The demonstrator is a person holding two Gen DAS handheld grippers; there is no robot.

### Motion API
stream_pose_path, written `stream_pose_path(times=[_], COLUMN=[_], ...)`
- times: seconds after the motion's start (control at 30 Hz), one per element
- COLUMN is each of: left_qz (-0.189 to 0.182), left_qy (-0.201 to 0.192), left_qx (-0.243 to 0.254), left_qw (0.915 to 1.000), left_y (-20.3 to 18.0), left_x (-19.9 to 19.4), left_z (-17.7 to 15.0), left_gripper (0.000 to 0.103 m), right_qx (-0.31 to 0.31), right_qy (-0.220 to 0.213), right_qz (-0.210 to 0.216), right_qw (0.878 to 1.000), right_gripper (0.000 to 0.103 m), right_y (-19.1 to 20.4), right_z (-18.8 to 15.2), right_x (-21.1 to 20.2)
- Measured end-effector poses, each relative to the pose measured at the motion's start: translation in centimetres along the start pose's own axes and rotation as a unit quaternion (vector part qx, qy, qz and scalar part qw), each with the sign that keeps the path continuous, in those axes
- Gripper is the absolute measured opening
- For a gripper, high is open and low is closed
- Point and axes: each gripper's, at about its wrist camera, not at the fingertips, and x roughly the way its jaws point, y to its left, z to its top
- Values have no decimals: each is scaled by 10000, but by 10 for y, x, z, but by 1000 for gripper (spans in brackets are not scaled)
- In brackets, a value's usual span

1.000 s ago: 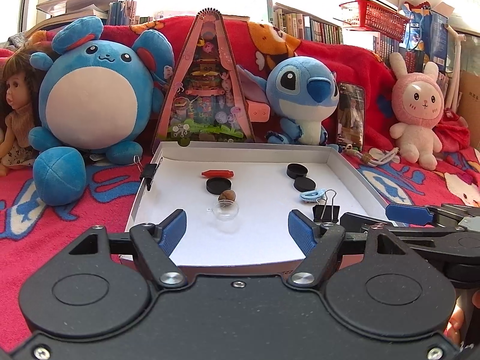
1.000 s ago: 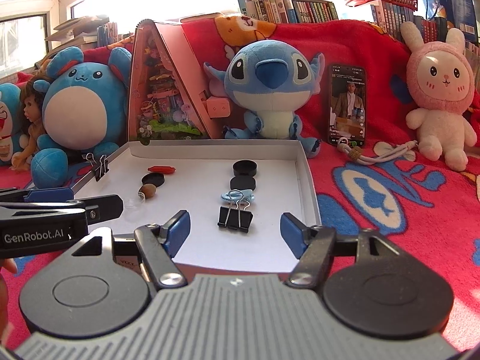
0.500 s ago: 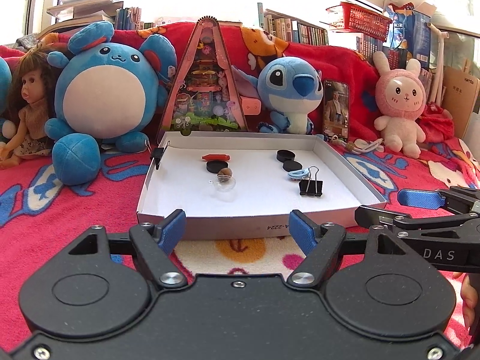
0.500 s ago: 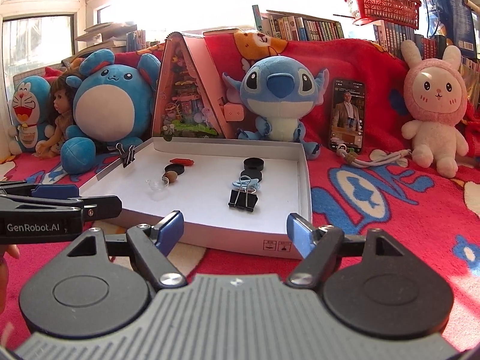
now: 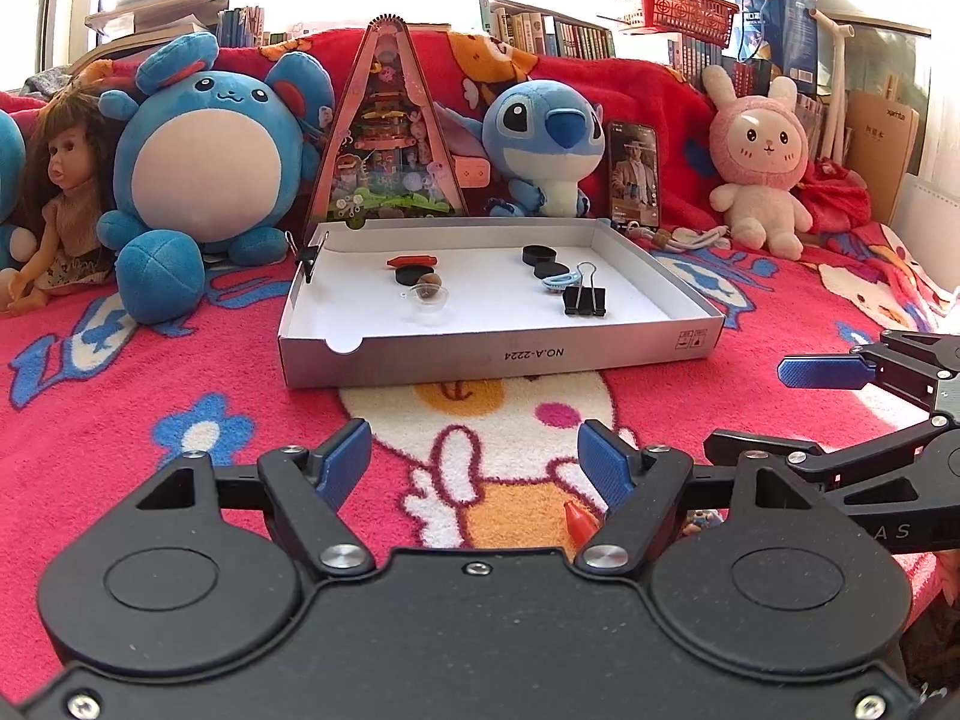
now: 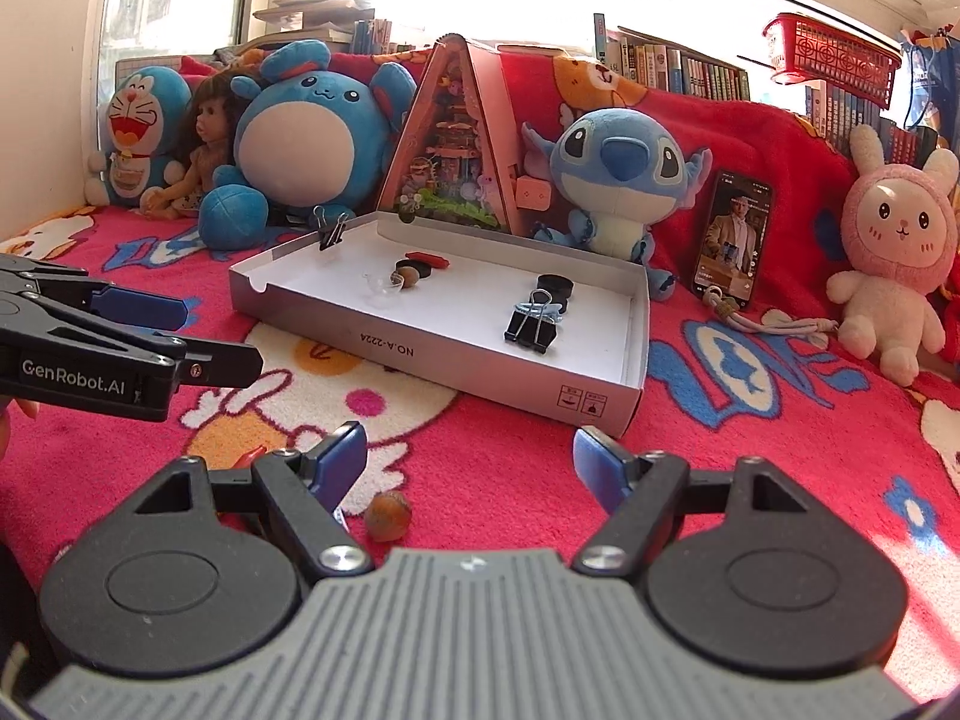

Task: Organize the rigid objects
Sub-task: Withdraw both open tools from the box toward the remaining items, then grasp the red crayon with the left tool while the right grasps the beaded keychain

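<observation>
Nut (image 6: 389, 516) on blanket (image 6: 750, 450) shows only in right wrist view.

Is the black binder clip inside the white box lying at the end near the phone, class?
Yes. In the right wrist view the black binder clip lies inside the white box, at the end towards the phone.

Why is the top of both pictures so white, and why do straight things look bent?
Left wrist view: window light washes out the top above the books, and the fisheye lens curves the edges. Right wrist view: same glare behind the toys, and the white box looks skewed; sunlight patches the blanket.
</observation>
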Motion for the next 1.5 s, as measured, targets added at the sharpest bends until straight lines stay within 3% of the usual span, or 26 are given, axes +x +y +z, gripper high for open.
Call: stream_pose_path(times=[0.33,0.4,0.43,0.5,0.57,0.7,0.87,1.0,1.07,1.13,1.5], left_qz=[-212,-309,-357,-463,-542,-704,-704,-673,-647,-580,-407], left_qy=[302,383,414,502,572,564,551,590,593,564,371], left_qx=[138,193,216,282,286,195,11,-158,-200,-238,-304], left_qw=[9992,9986,9983,9973,9965,9957,9960,9959,9959,9964,9980], left_y=[-7,-8,-9,-12,-15,-19,-21,-19,-19,-19,-16], left_x=[-14,-16,-17,-18,-18,-16,-9,0,3,5,4], left_z=[-24,-29,-31,-36,-38,-37,-34,-31,-30,-30,-20], left_gripper=[74,70,67,55,46,41,25,23,19,9,8], right_qx=[-271,-292,-307,-322,-330,-291,-361,-323,-258,-153,130], right_qy=[282,332,398,494,491,475,460,440,456,459,264], right_qz=[396,423,508,634,685,740,784,786,801,808,598], right_qw=[9984,9981,9974,9962,9959,9957,9952,9954,9954,9956,9978], right_gripper=[85,84,73,61,56,42,36,35,31,20,20], right_y=[15,17,19,22,25,28,33,34,34,33,24], right_z=[-21,-23,-24,-26,-27,-26,-24,-23,-22,-21,-11], right_x=[-4,-2,-1,0,-1,0,2,5,7,8,2])
